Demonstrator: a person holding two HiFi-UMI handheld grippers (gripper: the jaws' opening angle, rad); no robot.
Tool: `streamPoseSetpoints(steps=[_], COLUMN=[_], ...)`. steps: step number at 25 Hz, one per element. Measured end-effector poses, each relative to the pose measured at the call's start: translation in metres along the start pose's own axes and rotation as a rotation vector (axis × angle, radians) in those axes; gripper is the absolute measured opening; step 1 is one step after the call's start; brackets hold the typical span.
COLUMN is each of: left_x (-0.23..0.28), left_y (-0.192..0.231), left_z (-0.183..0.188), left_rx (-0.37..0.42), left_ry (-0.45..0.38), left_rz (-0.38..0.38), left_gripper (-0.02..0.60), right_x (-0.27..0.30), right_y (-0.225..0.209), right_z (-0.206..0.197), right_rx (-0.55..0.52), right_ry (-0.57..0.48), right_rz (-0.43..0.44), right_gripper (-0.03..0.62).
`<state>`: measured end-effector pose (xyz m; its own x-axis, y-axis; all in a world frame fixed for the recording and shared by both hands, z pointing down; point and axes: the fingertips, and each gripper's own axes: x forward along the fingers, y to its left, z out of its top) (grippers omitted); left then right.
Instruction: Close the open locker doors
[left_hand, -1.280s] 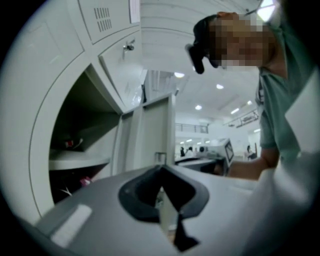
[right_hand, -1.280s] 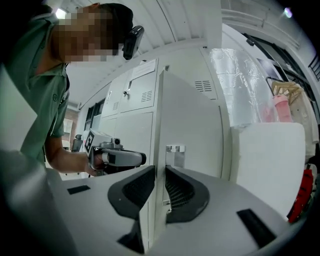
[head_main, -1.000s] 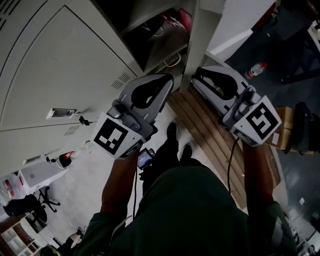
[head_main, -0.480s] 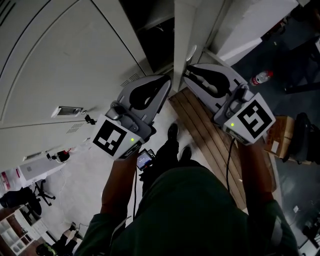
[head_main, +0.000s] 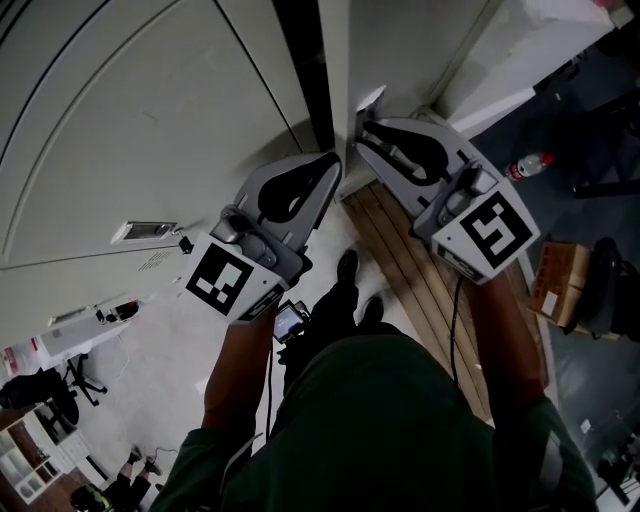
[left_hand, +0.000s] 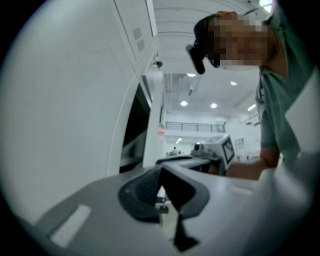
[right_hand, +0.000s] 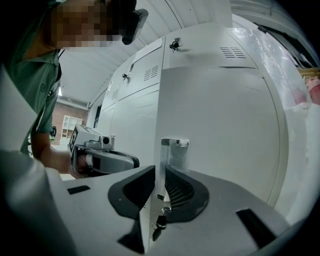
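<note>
Right tool (head_main: 361, 128) pinches the door (head_main: 410, 50) edge, gap narrow; left tool (head_main: 335, 162) closed, empty; final push needed.

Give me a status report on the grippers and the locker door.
Right gripper clamped on locker door edge. Left gripper shut, empty, alongside. Door nearly closed, narrow dark gap showing. Nothing visible blocking it.

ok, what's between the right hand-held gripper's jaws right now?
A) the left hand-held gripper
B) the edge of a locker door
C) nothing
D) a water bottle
B: in the right gripper view, the right hand-held gripper has one jaw on each side of the locker door, right at its edge.
</note>
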<state>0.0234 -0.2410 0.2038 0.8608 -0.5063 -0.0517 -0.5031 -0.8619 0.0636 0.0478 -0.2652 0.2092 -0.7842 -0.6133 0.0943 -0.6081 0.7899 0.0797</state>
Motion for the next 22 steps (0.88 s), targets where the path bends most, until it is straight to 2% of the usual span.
streamPoseSetpoints(steps=[8,18,22], left_x=[-0.001,0.007,0.014], left_y=[0.018,0.018,0.016], left_z=[-0.013,-0.025,-0.022], left_rx=[-0.02,-0.017,-0.031], left_ry=[0.034,0.082,0.069], left_rz=[0.042,0.037,0.038], left_gripper=[0.005,0.005,0.005], right_x=[0.028,0.042,0.049], right_y=[-0.015,-0.031,-0.034], right_z=[-0.006,-0.007,-0.007], right_rx=[0.008,0.007,0.005], right_ry=[0.001,-0.003,0.001], right_rz=[-0.034,-0.055,-0.058], right_gripper=[0.061,0.061,0.061])
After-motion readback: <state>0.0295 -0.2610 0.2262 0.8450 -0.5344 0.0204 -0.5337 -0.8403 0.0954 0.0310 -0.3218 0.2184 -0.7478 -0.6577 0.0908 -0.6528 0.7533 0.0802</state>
